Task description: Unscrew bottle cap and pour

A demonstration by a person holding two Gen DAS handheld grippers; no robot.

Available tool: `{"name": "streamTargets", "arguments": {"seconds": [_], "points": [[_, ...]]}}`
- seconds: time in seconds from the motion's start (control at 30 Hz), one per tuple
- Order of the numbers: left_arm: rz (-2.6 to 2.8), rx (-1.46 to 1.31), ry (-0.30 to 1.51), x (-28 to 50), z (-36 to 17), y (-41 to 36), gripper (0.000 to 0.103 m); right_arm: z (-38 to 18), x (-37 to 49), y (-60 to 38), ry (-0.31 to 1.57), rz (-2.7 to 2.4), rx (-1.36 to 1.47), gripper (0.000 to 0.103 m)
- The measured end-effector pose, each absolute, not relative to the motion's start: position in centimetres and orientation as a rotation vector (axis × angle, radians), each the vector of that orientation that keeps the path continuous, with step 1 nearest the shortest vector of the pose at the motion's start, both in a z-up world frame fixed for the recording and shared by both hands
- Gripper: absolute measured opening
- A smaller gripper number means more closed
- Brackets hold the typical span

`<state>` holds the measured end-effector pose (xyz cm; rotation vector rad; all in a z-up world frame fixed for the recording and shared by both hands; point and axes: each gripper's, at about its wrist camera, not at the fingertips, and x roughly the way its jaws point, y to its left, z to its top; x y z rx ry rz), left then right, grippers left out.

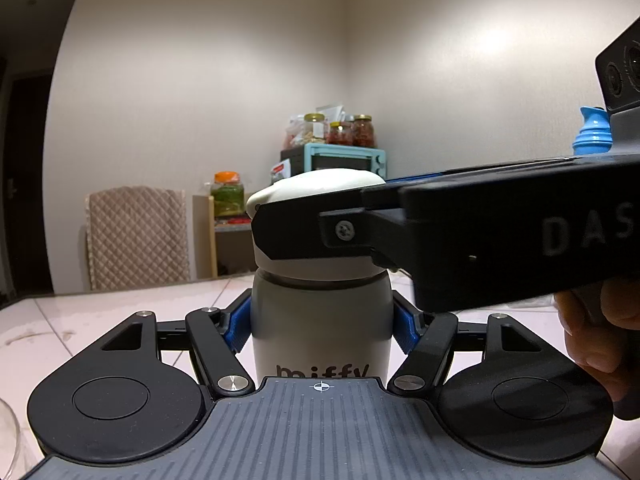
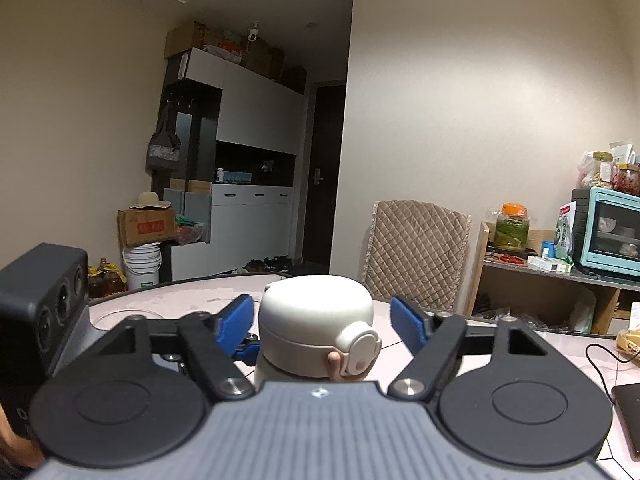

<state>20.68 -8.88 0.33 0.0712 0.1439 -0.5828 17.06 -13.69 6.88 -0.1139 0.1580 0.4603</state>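
The bottle (image 1: 320, 320) stands clamped in the left gripper (image 1: 320, 322); the right gripper (image 2: 322, 322) is open around its cap (image 2: 316, 316), pads apart from it.

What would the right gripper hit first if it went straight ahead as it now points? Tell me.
The bottle's white cap: it sits dead ahead between the right gripper's blue pads, which flank it with gaps visible. Depth is unclear, but nothing nearer shows.

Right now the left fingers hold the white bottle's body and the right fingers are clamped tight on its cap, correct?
Not quite. The left fingers do grip the white bottle, but the right wrist view shows the right fingers flanking the cap with a gap on each side, not clamped.
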Motion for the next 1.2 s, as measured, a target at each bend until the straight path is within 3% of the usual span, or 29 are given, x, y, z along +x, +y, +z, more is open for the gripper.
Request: {"name": "streamTargets", "arguments": {"seconds": [0.2, 1.2], "points": [[-0.583, 0.07, 0.143, 20.5, 0.4, -8.9, 0.072, 6.7, 16.9, -13.5, 0.16, 0.47, -0.115, 0.065], [-0.583, 0.071, 0.143, 20.9, 0.2, -8.8, 0.072, 8.3, 22.3, -19.3, 0.163, 0.994, -0.163, 0.065]]}}
